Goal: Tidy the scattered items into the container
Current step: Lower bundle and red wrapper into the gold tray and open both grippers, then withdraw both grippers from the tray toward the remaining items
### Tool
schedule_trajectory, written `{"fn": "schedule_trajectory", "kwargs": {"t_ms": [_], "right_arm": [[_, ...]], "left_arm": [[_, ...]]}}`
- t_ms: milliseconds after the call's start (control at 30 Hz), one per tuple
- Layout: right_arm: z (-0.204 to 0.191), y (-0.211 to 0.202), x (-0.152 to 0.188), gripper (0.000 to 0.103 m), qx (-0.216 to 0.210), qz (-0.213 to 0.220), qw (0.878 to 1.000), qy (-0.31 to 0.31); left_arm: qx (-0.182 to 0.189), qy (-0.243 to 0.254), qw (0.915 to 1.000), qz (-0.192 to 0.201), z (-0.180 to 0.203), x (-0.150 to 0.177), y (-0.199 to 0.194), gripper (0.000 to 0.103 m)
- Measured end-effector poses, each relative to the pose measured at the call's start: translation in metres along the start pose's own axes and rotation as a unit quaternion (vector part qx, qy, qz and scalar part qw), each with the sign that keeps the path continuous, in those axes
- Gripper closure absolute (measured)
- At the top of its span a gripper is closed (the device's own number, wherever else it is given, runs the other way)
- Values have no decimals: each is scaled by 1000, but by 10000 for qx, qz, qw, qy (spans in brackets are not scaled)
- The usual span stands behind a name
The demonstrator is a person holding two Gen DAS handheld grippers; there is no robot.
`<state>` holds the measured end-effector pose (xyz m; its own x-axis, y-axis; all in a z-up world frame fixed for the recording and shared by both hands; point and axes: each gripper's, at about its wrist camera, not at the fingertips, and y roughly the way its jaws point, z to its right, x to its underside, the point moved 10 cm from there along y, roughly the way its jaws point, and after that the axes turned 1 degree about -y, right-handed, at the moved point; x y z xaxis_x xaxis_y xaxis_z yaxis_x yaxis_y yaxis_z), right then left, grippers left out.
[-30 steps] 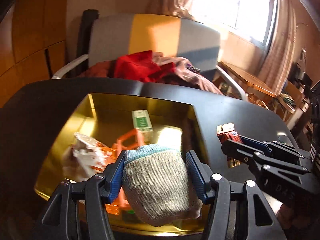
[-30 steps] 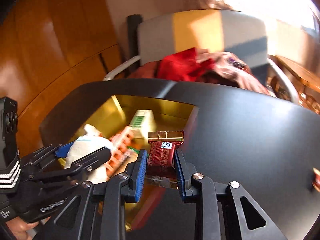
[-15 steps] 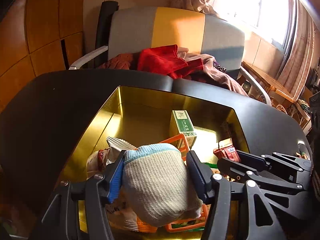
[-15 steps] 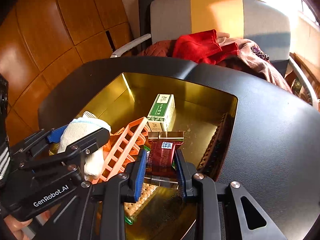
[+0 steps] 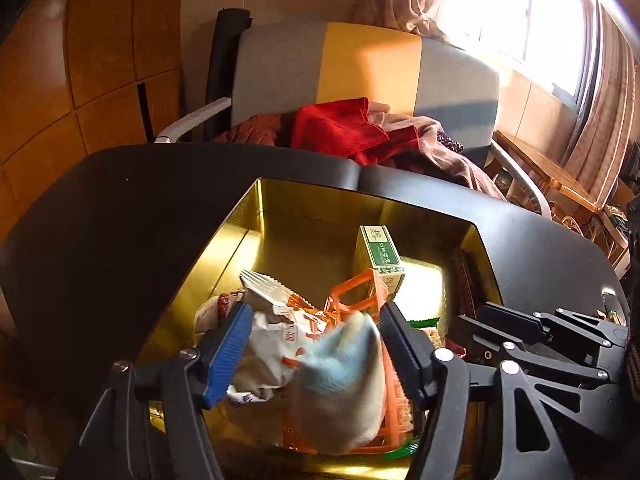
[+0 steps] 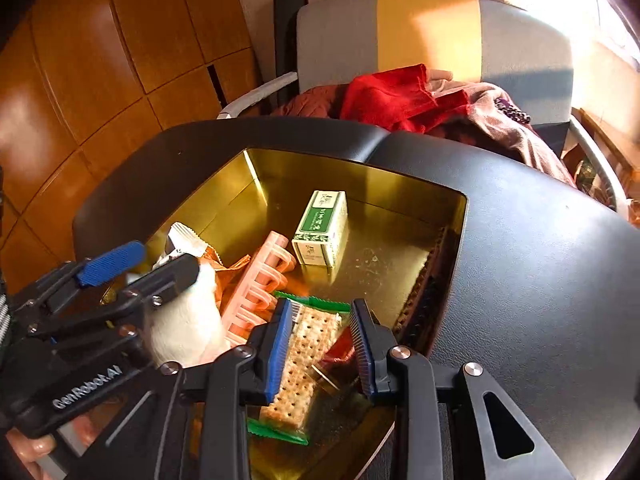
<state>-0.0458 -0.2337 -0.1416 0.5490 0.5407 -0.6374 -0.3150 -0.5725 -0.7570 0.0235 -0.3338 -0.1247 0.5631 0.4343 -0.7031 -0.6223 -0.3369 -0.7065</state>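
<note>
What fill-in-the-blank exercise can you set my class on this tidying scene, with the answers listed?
1. The green-and-white box stands inside the ____ container.
2. The left gripper and the right gripper both have their jaws ____.
3. The sealed ends of the cracker pack are coloured ____.

Missing words: gold; open; green.
</note>
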Motion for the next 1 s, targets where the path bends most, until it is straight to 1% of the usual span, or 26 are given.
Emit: {"fn": "schedule_trajectory", "kwargs": {"t_ms": [67,167,267,300,333,700,800,933,1000], "right_arm": [[1,-5,1,71,42,39,10000,4],[2,-14,3,68,119,116,9999,29],[5,-26,6,64,223,219,9995,73],[7,-30,8,61,278,258,9992,99],[9,-35,10,59,332,296,9989,126],[40,-72,45,54,813,397,9946,500],[49,-81,57,51,960,407,9928,596],[61,-94,72,50,1155,420,9898,725],[70,-98,79,47,1255,416,9879,813]], "left_arm": [[-49,6,10000,25,-1,0,-5,33],[-113,29,9999,58,-1,0,-12,32],[-79,74,9999,84,3,1,-20,32],[-56,93,9999,98,6,2,-23,32],[-33,113,9999,112,9,2,-26,32],[305,542,9981,37,58,29,-45,32],[397,660,9970,16,71,36,-51,32],[531,827,9952,-18,89,45,-57,32],[609,924,9939,-32,101,50,-59,32]]}}
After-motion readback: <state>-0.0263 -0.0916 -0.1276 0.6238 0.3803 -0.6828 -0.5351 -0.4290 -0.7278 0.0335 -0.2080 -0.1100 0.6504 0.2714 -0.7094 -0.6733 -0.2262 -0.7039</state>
